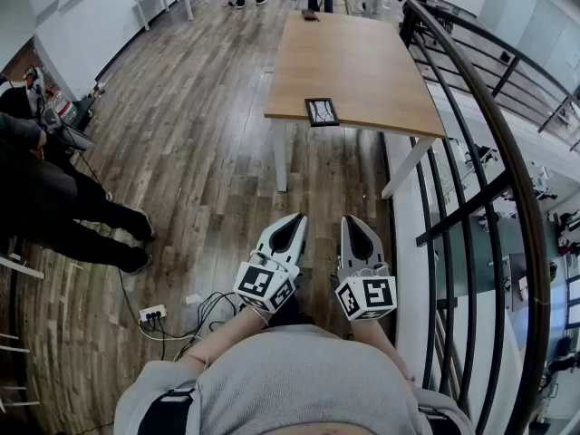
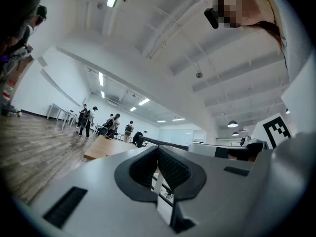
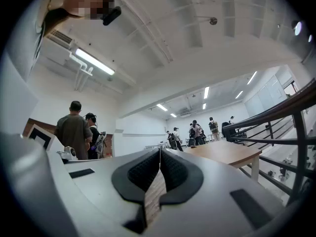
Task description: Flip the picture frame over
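A small dark picture frame (image 1: 321, 111) lies flat at the near edge of a long wooden table (image 1: 362, 62), far ahead of me. Both grippers are held close to my body, well short of the table and pointing towards it. My left gripper (image 1: 294, 218) is shut, its ribbed pads (image 2: 170, 168) meeting with nothing between them. My right gripper (image 1: 351, 220) is shut and empty too, its pads (image 3: 173, 171) closed together. The table (image 2: 106, 147) shows in the left gripper view, and the table (image 3: 224, 152) shows again in the right gripper view; the frame cannot be made out in either.
A black curved railing (image 1: 494, 143) runs along the right side of the table. A person's legs (image 1: 86, 217) are at the left, and a power strip with cables (image 1: 152, 314) lies on the wood floor. Several people stand beyond the table's far end.
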Demonstrator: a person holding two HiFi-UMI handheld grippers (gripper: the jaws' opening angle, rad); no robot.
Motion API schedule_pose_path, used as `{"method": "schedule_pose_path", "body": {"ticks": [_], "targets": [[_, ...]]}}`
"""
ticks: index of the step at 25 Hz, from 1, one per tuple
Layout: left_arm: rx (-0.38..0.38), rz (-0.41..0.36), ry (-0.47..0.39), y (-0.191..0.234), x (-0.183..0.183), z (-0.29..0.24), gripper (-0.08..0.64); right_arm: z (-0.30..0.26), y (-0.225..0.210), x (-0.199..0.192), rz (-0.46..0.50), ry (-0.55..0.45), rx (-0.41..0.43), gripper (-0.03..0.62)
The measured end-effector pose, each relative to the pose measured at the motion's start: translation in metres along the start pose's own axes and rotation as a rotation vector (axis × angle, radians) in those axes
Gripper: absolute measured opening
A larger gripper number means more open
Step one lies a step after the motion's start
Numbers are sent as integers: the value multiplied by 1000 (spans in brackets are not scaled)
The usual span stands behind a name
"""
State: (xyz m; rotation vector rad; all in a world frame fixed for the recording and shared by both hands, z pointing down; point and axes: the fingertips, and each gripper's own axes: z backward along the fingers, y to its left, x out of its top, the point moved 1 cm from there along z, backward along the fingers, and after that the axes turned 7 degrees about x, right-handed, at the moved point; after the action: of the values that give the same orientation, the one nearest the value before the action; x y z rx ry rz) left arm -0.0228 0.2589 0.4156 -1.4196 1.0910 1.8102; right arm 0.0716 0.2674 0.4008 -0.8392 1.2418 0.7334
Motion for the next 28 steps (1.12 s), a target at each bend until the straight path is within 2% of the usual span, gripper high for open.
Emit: {"method": "schedule_pose_path", "body": {"ticks": [7,12,17,22,28], "targets": [[10,0,-7,13,-4,-24,6,-23,-13,-2,19,-4,18,17],[9,0,-18,36,-4,-64,6,-61,-37,-3,30,-8,14,17],[-7,-9,-21,67,-2,-119,6,-116,-59,-3,118,-1,17,17],[-26,-9,-32,103,14,-180,6,-181,-86,-3,81,3,17,17],[-53,-10,-31,149,29,-254,6,-257,-119,11,84,-26,-8,17]]}}
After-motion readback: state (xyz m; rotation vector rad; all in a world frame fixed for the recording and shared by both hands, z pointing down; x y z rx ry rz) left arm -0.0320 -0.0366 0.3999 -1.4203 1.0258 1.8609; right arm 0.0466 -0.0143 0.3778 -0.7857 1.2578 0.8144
